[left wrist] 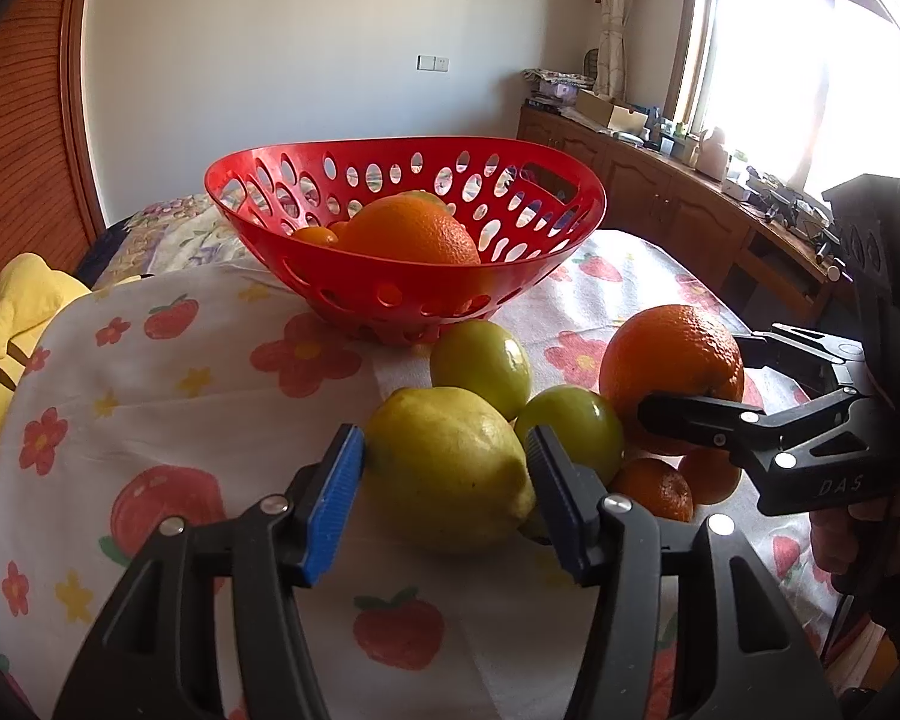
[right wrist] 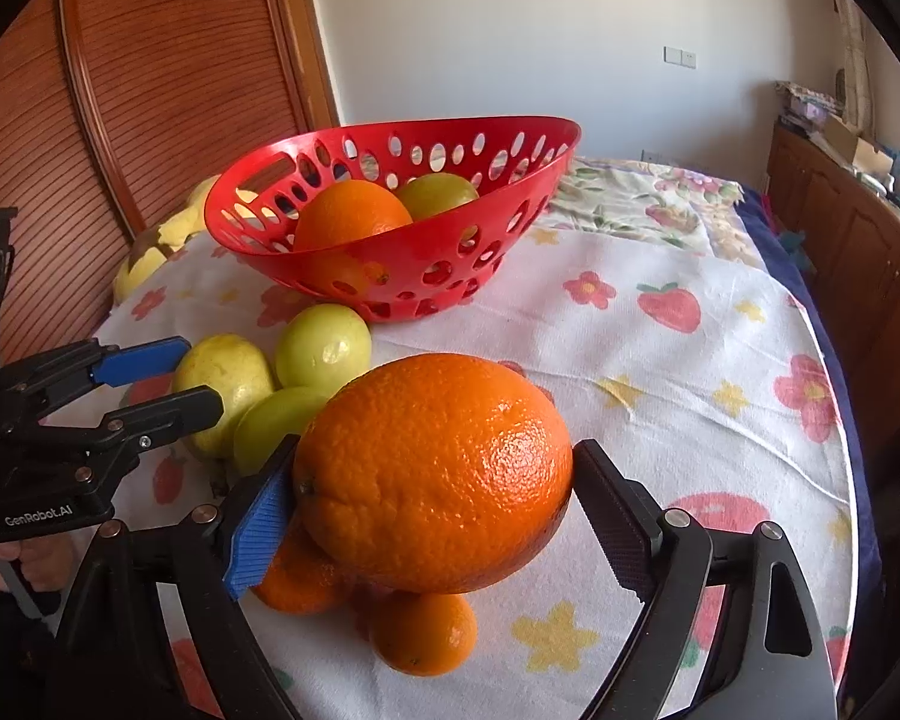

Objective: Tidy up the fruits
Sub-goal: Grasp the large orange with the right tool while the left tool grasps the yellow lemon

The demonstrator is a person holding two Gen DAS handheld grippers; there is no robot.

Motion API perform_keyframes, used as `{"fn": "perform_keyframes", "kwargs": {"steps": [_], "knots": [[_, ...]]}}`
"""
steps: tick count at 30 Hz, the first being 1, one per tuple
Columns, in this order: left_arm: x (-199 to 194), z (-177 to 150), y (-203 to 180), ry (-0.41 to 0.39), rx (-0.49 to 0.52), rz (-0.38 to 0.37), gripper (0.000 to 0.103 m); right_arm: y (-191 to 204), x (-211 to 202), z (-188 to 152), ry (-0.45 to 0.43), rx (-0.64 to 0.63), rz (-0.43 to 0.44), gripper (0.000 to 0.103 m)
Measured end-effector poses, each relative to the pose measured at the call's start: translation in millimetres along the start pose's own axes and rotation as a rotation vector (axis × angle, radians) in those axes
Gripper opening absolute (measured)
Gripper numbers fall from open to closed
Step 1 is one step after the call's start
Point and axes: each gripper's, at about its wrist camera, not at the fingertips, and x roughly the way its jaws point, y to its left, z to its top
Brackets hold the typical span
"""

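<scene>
The right hand-held gripper (right wrist: 435, 516) grips a large orange (right wrist: 432, 471), one pad on each side, held just above two small oranges (right wrist: 423, 630) lying on the cloth (right wrist: 660, 372). The red basket (right wrist: 426, 252) stands ahead of it and a little left, rim higher than the orange, so the move that comes next looks like a lift up and forward over the near wall. The orange's long axis runs across the jaws, stem end by the blue pad.

The left hand-held gripper (left wrist: 444, 468) is open wide, its pads flanking a lemon (left wrist: 450, 468) that lies on the cloth; whether they touch the skin yet is hard to tell. The lemon's long axis runs slantwise between them. Two green fruits (left wrist: 480, 360) sit just behind it, touching it, between lemon and basket.

The right gripper is the one already loaded; neither is plainly nearer the basket.

The left view shows the basket holding a big orange and a small one; the right view adds a green fruit inside. Only the right view shows clear space under the held orange.
</scene>
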Motion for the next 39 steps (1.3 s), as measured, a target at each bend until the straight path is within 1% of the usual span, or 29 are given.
{"fn": "perform_keyframes", "kwargs": {"steps": [2, 4, 10, 15, 17, 19, 20, 24, 27, 31, 36, 37, 38, 39], "knots": [[3.1, 0.9, -0.2, 0.013, 0.000, 0.009, 0.059, -0.4, -0.8, -0.5, -0.001, -0.006, -0.004, 0.090], [8.3, 0.7, 0.2, 0.029, -0.001, 0.009, 0.064, -0.6, -2.6, -1.1, -0.004, -0.017, -0.019, 0.090], [14.1, 1.2, 6.0, 0.041, -0.036, -0.008, 0.070, -8.1, -9.4, 0.0, -0.023, -0.009, -0.031, 0.090], [15.1, 1.3, 8.9, 0.050, -0.055, -0.030, 0.071, -15.8, -4.9, -2.6, -0.007, 0.005, -0.034, 0.090], [15.0, 0.4, 10.2, 0.050, -0.062, -0.042, 0.070, -17.4, -5.9, -4.5, -0.016, 0.010, -0.028, 0.090], [14.7, 0.1, 11.6, 0.050, -0.073, -0.066, 0.065, -19.0, -6.7, -5.5, -0.019, 0.016, -0.023, 0.090], [14.8, 0.2, 11.7, 0.051, -0.075, -0.071, 0.065, -19.7, -6.8, -5.9, -0.021, 0.019, -0.020, 0.090], [13.6, -0.5, 8.4, 0.049, -0.055, -0.060, 0.064, -20.6, -5.9, -4.4, -0.015, 0.019, -0.014, 0.091], [14.8, 0.0, 9.2, 0.048, -0.063, -0.058, 0.066, -19.9, -5.8, -4.7, -0.013, 0.008, -0.017, 0.091], [18.0, 2.8, 11.0, 0.055, -0.070, -0.045, 0.072, -19.4, -5.0, -4.4, -0.004, -0.001, -0.017, 0.091], [20.0, 3.2, 15.2, 0.067, -0.084, -0.065, 0.073, -19.0, -4.5, -4.0, -0.001, -0.001, -0.014, 0.092], [20.1, 2.9, 15.7, 0.068, -0.084, -0.072, 0.067, -19.0, -4.4, -4.4, -0.002, -0.003, -0.017, 0.091], [19.4, 2.5, 16.0, 0.068, -0.084, -0.093, 0.066, -18.8, -4.0, -4.8, -0.003, -0.005, -0.017, 0.091], [18.8, 2.3, 15.4, 0.067, -0.080, -0.092, 0.065, -18.1, -4.3, -5.3, -0.005, -0.010, -0.018, 0.091]]}}
